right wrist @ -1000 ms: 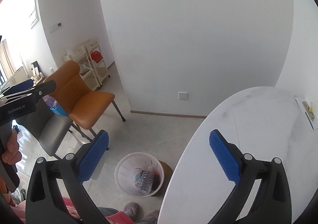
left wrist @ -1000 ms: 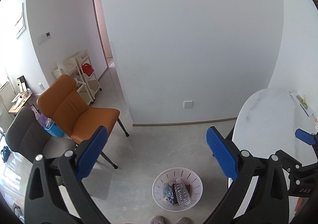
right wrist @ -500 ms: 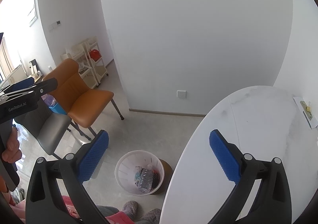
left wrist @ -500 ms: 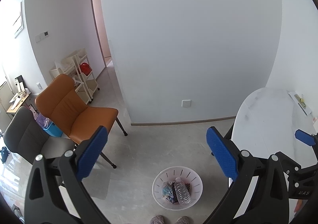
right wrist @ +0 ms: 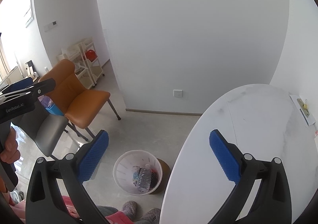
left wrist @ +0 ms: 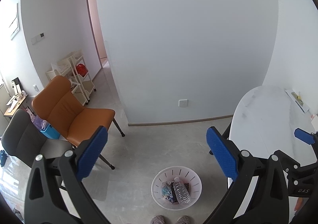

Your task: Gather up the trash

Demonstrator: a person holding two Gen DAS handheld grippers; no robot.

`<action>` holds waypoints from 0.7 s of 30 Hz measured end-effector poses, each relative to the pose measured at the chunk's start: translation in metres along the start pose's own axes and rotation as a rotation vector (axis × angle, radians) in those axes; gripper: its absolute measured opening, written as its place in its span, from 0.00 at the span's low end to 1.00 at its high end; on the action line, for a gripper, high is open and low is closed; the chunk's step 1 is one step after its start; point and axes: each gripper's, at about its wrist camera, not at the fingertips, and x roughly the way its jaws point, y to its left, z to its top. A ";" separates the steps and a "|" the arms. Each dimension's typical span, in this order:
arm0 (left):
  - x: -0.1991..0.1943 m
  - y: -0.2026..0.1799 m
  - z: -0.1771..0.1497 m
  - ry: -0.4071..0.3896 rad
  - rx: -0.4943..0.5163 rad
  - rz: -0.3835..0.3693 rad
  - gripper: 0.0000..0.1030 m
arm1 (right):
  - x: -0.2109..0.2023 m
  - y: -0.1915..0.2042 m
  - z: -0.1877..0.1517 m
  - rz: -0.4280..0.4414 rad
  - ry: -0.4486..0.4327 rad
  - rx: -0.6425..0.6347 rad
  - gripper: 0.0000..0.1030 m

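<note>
Both views have drifted up a bit since a second ago. Left gripper (left wrist: pixel 157 156) and right gripper (right wrist: pixel 159 156) are spread wide, holding nothing. Trash sits in the white bin (left wrist: pixel 159 194) on the floor, plastic bottle (left wrist: pixel 180 190) on top, beside the marble table (right wrist: pixel 248 124).

White slotted trash basket (left wrist: pixel 195 181) upright on the floor, just beside the desk (right wrist: pixel 248 124) edge; inside it a clear plastic bottle (left wrist: pixel 180 190) lying tilted, cap up; crumpled blue and dark wrappers (left wrist: pixel 167 191) beside it.
</note>
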 end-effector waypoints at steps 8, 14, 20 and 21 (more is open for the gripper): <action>0.001 0.001 0.000 0.001 0.003 -0.002 0.92 | 0.000 0.002 0.000 -0.005 0.003 0.001 0.98; 0.001 0.001 0.000 0.000 0.003 -0.001 0.92 | 0.001 0.005 0.000 -0.009 0.008 0.001 0.98; 0.002 0.002 0.001 0.001 0.004 -0.005 0.92 | 0.001 0.006 0.000 -0.012 0.009 0.002 0.98; 0.002 0.002 0.001 0.001 0.005 -0.006 0.92 | 0.001 0.007 0.000 -0.012 0.008 0.003 0.98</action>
